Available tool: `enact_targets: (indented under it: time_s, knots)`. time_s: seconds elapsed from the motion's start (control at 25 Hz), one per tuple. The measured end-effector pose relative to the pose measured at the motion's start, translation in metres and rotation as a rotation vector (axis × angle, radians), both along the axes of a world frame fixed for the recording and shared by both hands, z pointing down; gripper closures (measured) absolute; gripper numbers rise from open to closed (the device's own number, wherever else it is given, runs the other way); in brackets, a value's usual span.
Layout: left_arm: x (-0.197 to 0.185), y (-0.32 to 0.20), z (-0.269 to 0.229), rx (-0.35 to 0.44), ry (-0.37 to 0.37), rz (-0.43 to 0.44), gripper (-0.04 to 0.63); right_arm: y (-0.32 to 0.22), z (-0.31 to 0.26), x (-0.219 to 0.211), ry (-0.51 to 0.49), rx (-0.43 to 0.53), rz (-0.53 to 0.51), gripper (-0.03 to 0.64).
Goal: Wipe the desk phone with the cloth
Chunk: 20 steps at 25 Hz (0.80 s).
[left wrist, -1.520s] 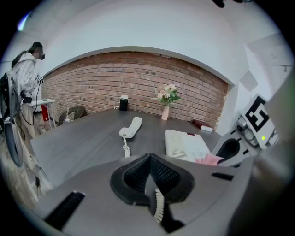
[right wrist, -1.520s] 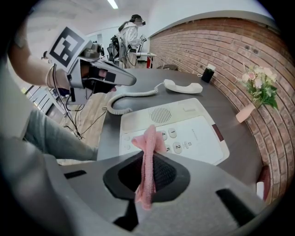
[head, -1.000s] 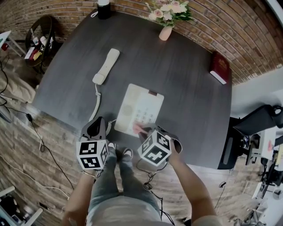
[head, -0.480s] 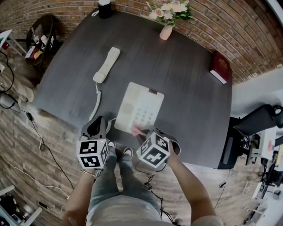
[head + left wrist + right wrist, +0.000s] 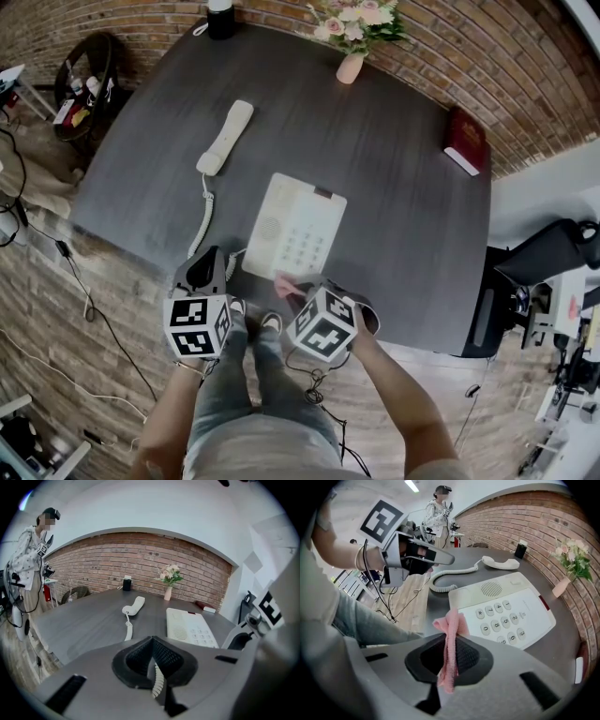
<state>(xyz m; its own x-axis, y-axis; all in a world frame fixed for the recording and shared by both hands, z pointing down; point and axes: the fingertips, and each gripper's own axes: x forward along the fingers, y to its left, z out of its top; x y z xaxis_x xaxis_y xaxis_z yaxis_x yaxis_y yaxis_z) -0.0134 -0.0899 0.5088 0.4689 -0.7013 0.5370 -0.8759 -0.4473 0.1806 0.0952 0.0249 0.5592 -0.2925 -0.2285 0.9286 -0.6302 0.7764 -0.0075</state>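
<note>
Pink cloth [image 5: 450, 630] lies lengthwise along R gripper [image 5: 452, 644], twd phone [image 5: 511, 611].

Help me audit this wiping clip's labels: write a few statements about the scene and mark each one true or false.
1. The right gripper is shut on the pink cloth. True.
2. The handset sits in its cradle. False: it lies on the desk, left of the phone base.
3. A vase of flowers stands near the desk's far edge. True.
4. The red book lies on top of the phone base. False: it lies near the desk's right edge, apart from the phone base.
</note>
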Motion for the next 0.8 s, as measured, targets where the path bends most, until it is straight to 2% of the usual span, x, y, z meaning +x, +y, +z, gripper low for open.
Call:
enact_targets:
  time_s: [0.48, 0.68, 0.8]
  knots:
    - [-0.006, -0.001, -0.009, 0.017, -0.008, -0.006, 0.597, 0.014, -0.002, -0.011, -0.048, -0.033, -0.011, 0.595]
    - [-0.013, -0.010, -0.023, 0.041, -0.017, -0.004, 0.597, 0.007, -0.022, -0.017, -0.136, -0.025, 0.040, 0.595]
    - [-0.012, -0.019, -0.041, 0.070, -0.012, 0.005, 0.597, -0.006, -0.046, -0.018, -0.212, 0.030, 0.095, 0.595]
